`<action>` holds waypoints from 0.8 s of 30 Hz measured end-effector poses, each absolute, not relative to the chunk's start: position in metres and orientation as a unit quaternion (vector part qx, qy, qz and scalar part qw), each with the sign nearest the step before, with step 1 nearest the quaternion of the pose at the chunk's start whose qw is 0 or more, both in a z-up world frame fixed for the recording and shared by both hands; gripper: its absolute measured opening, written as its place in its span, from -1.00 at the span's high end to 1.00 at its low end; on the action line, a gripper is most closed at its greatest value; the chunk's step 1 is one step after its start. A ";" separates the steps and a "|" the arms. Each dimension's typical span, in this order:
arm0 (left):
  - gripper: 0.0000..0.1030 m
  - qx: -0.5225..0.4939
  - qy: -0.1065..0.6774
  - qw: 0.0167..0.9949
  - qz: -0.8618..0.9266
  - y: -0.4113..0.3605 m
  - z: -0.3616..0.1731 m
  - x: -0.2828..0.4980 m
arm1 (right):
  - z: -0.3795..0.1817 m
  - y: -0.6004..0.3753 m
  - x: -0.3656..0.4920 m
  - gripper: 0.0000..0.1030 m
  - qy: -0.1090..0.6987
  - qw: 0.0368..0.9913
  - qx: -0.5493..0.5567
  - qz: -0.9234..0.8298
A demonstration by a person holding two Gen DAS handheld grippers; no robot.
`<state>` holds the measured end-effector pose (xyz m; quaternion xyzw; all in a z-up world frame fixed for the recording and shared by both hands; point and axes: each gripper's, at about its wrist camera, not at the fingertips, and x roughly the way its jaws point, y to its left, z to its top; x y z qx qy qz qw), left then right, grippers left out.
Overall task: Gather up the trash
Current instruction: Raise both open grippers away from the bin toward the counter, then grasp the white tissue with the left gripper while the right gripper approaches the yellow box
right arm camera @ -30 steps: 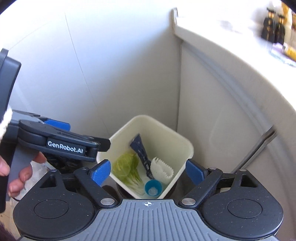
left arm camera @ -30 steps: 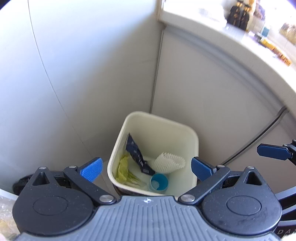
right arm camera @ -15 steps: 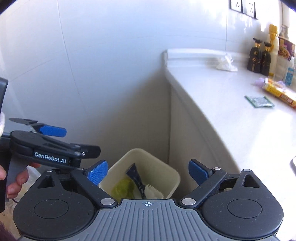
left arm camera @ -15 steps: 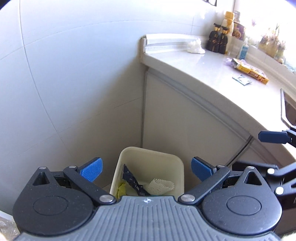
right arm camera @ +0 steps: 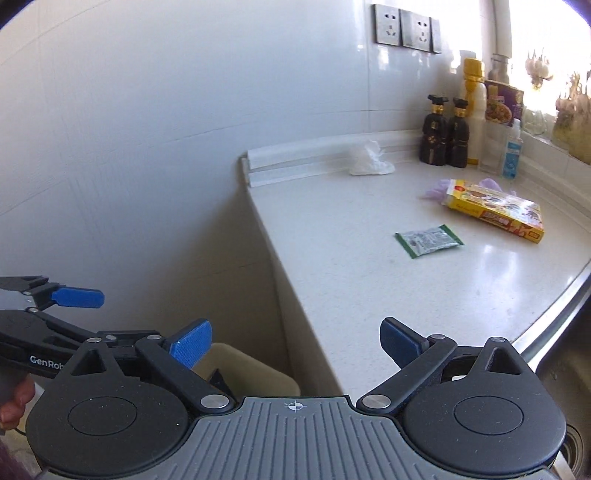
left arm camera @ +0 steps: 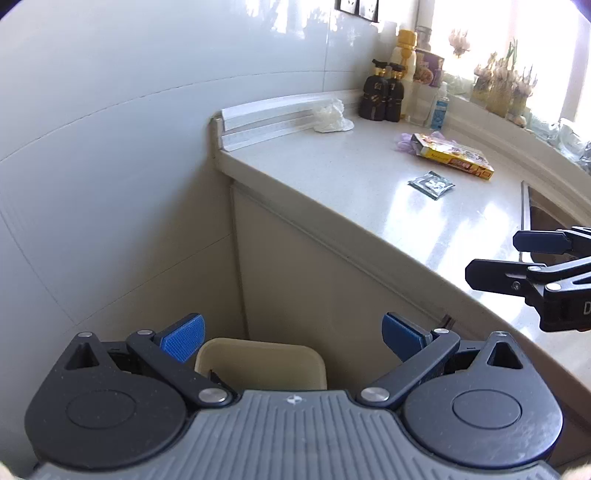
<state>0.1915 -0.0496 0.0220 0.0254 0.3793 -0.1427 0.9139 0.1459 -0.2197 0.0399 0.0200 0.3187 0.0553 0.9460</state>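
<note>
A cream trash bin (left arm camera: 260,363) stands on the floor in the corner below the counter; only its far rim shows, also in the right wrist view (right arm camera: 251,373). On the white counter (right arm camera: 351,258) lie a green sachet (right arm camera: 428,240), a yellow box (right arm camera: 496,211), a purple wrapper (right arm camera: 437,192) and a crumpled white tissue (right arm camera: 369,158). The sachet (left arm camera: 431,184), box (left arm camera: 456,155) and tissue (left arm camera: 332,116) also show in the left wrist view. My left gripper (left arm camera: 291,336) is open and empty above the bin. My right gripper (right arm camera: 295,339) is open and empty at the counter's left end.
Two dark bottles (right arm camera: 445,131), a yellow-capped bottle (right arm camera: 472,110), a clear bottle (right arm camera: 511,149) and a purple packet (right arm camera: 502,101) stand along the back wall. Wall sockets (right arm camera: 404,31) are above. A sink edge (left arm camera: 528,218) lies at the right.
Both grippers have risen and tilted up from looking down into the bin to facing the counter top. The bin's contents have dropped out of sight. Both stay open.
</note>
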 end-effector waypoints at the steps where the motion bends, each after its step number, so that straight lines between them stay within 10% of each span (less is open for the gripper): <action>1: -0.99 0.023 0.381 0.912 -0.150 -0.053 0.023 0.196 | 0.042 -0.226 0.149 -0.92 0.318 0.947 0.025 0.047; 24: -0.99 0.038 0.345 0.918 -0.193 -0.146 0.018 0.336 | 0.054 -0.387 0.258 -0.95 0.319 0.944 0.071 -0.042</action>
